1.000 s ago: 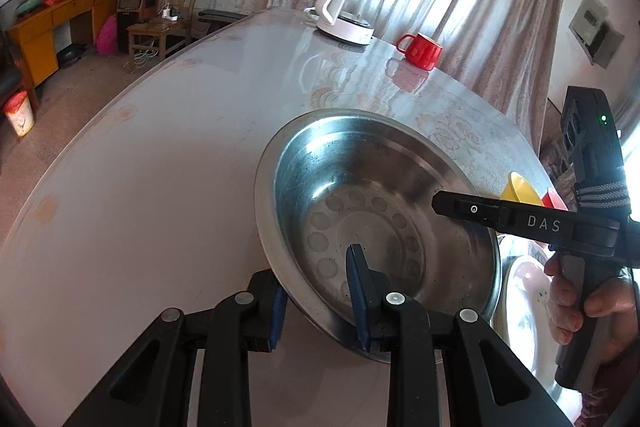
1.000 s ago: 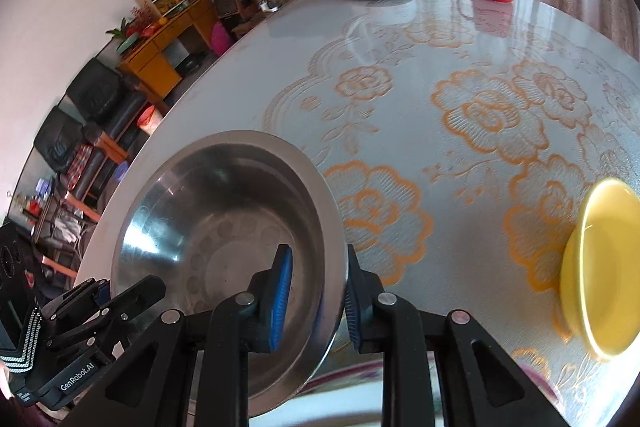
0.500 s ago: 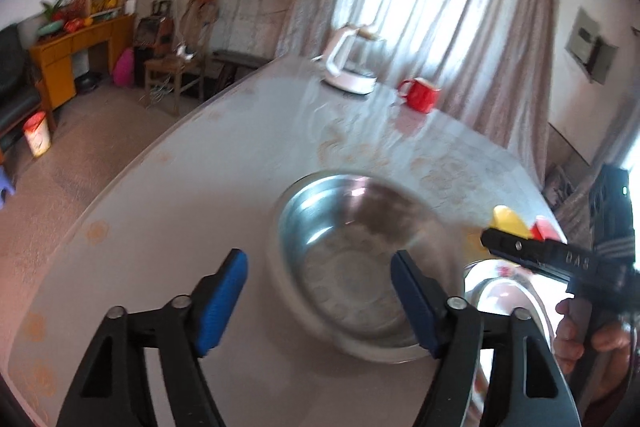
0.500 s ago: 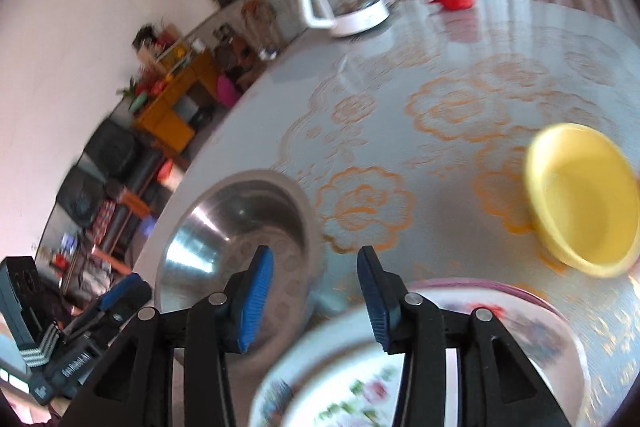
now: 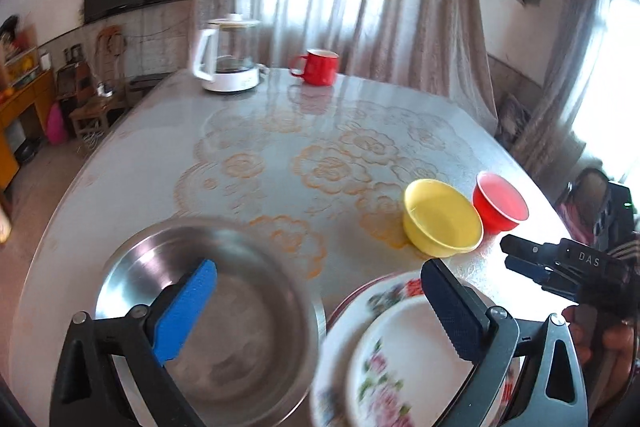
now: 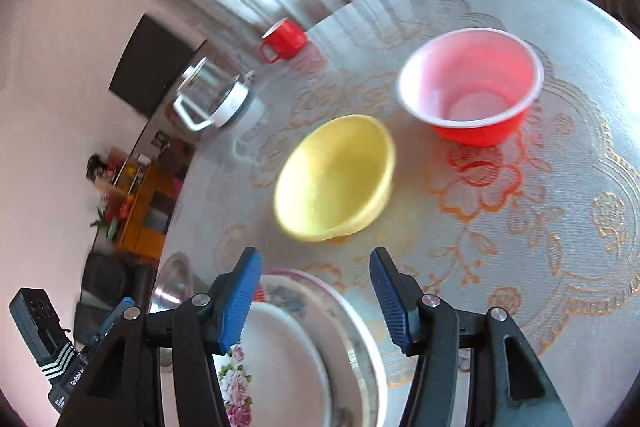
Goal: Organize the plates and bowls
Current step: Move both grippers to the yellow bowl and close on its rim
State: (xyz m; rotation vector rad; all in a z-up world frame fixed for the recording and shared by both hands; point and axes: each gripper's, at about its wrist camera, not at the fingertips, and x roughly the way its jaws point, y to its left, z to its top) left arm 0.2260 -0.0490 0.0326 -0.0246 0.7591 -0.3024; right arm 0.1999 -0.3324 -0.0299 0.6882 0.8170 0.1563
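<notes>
Curtains are glowing behind a round table point(image 5: 280, 147) with an orange flower pattern, where a kettle point(image 5: 230, 57) and a red mug point(image 5: 318, 67) are standing at the far side. Nearer, a steel bowl point(image 5: 224, 327) is sitting on the table with nothing gripping it — the left gripper point(image 5: 320, 311) is hanging above it, its jaws having just been opening to their widest, one blue pad over the bowl's inside and the other over the flowered plates point(image 5: 384, 359) just beside the bowl. Nothing is pressing against either pad. The right gripper point(image 6: 316, 301) is also holding nothing, its jaws having just been opening to about half — it is pointing over the plates' far edge toward a yellow bowl point(image 6: 336, 179), with a red bowl point(image 6: 472, 87) standing apart beyond that.
</notes>
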